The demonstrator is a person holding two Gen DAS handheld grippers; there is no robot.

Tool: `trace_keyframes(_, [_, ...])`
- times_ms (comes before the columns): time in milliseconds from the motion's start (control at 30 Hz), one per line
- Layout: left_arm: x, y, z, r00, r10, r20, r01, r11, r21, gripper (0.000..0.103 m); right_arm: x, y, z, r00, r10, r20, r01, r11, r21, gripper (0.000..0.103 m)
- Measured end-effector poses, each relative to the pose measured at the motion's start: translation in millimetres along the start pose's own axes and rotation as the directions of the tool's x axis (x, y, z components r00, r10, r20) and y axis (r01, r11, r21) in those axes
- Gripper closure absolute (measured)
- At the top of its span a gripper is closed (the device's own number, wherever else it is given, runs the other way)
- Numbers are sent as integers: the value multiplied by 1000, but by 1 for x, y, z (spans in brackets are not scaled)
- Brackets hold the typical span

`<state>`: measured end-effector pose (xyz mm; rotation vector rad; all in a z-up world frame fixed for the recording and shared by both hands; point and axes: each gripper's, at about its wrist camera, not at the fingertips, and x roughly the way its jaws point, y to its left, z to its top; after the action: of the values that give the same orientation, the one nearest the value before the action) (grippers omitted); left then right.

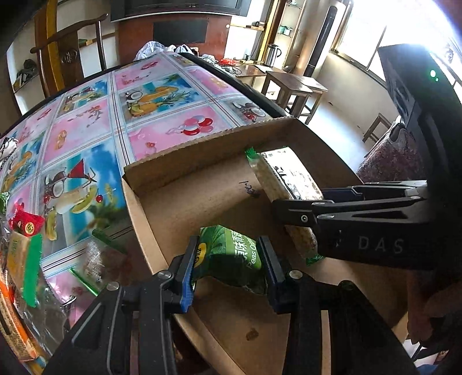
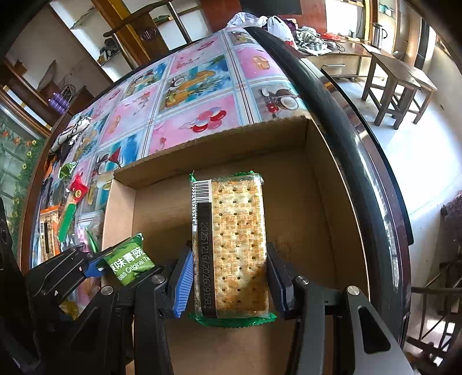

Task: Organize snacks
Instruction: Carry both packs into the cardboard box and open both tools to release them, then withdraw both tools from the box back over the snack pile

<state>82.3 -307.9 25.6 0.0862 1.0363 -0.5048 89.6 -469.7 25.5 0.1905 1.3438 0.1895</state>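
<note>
It was a home living room: a table [image 2: 340,121] under a fruit-print cloth [image 1: 95,121], a carved wooden chair [image 1: 66,54], wall shelves [image 2: 83,26], a kettle [image 1: 273,54] on a sideboard.

My left gripper [image 1: 228,259] points steeply down, jaws clamped on a green pea packet [image 1: 231,256]; my right gripper [image 2: 231,277] beside it pinches a cracker pack [image 2: 234,239].

Sunlit window [image 1: 363,37], wooden stools [image 2: 398,86], pale floor [image 2: 450,161].
</note>
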Motion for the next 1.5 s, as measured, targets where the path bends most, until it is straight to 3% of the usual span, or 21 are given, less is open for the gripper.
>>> trace_keyframes(200, [1, -2, 0, 1000, 1, 10, -1, 1000, 2, 62, 3, 2, 4, 1000, -7, -4, 7, 1000, -18, 52])
trace_keyframes(467, [-7, 1, 2, 1000, -8, 27, 8, 1000, -20, 50, -12, 6, 2, 1000, -10, 22, 11, 1000, -16, 49])
trace_keyframes(833, [-71, 14, -5, 991, -33, 129, 39, 998, -45, 45, -64, 29, -13, 991, 9, 133, -12, 1000, 19, 48])
trace_keyframes(1067, [-114, 57, -25, 986, 3, 169, 18, 993, -120, 45, -83, 79, -24, 983, 82, 167, -79, 997, -28, 42])
trace_keyframes(1500, [-160, 176, -91, 977, 133, 164, -76, 945, -317, 44, -60, 175, -48, 980, 178, 88, -165, 977, -135, 41])
